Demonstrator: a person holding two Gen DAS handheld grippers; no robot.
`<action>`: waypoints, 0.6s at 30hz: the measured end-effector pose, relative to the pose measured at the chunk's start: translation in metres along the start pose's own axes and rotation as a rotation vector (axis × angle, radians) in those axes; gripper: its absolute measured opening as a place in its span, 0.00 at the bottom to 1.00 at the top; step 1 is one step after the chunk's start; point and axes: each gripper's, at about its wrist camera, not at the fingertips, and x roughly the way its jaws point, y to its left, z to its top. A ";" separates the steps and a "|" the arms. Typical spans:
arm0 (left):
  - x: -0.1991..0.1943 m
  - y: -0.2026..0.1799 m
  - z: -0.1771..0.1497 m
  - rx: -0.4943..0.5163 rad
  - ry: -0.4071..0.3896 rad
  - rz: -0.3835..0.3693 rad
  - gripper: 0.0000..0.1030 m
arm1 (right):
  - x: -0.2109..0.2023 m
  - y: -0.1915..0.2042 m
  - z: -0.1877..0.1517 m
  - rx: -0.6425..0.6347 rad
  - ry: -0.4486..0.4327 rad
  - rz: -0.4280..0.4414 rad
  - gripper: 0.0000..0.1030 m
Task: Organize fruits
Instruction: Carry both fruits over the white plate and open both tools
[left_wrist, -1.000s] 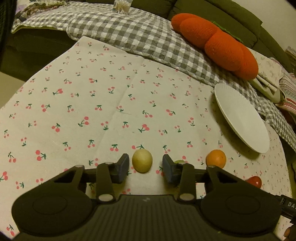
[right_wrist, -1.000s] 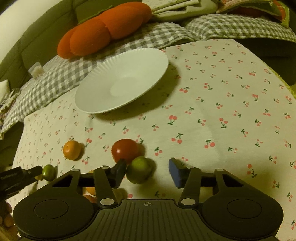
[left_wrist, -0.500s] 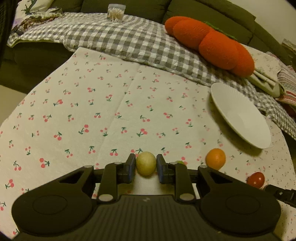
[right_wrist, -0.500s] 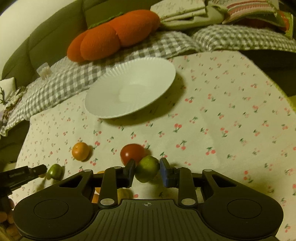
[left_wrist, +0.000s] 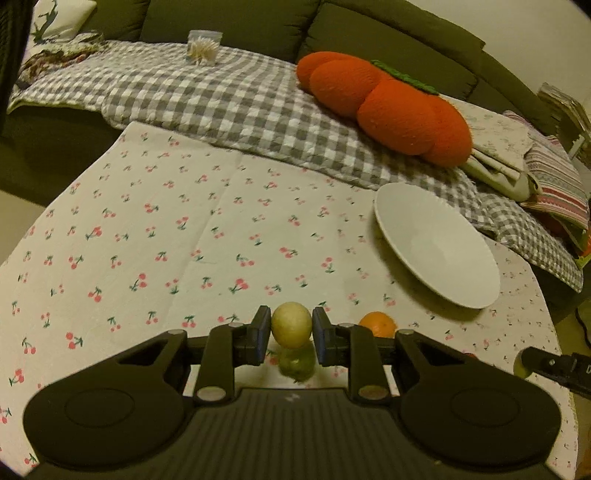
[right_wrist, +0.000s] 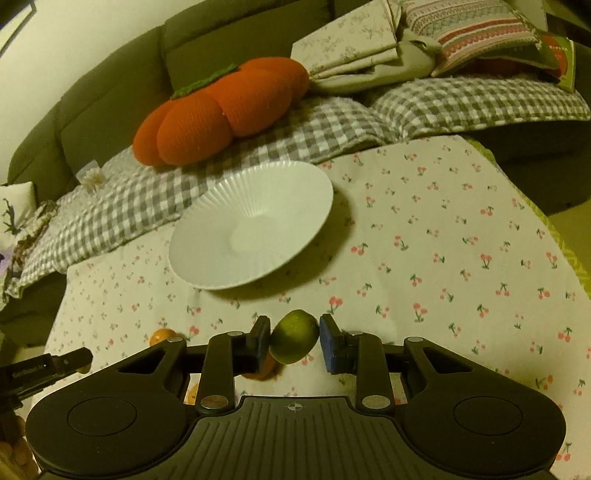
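Two fruits gripped above the cherry-print bench

The left gripper (left_wrist: 291, 334) clamps a pale yellow fruit (left_wrist: 291, 324) between its pads, raised over a green fruit (left_wrist: 296, 363) lying on the cherry-print cloth (left_wrist: 177, 236). Just to the right, an orange (left_wrist: 377, 324) rests on the cloth, and farther right sits the white plate (left_wrist: 436, 243), holding nothing. The right gripper (right_wrist: 293, 341) pinches a green lime (right_wrist: 294, 336), the plate (right_wrist: 255, 225) lying beyond it, apart
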 end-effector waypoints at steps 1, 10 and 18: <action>0.000 -0.003 0.002 0.004 0.003 -0.002 0.22 | 0.000 0.000 0.002 0.000 -0.003 0.003 0.26; 0.002 -0.041 0.022 0.114 -0.016 -0.027 0.22 | 0.007 0.004 0.028 -0.044 -0.030 0.018 0.26; 0.028 -0.079 0.035 0.186 -0.052 -0.063 0.22 | 0.031 0.012 0.050 -0.100 -0.040 0.057 0.26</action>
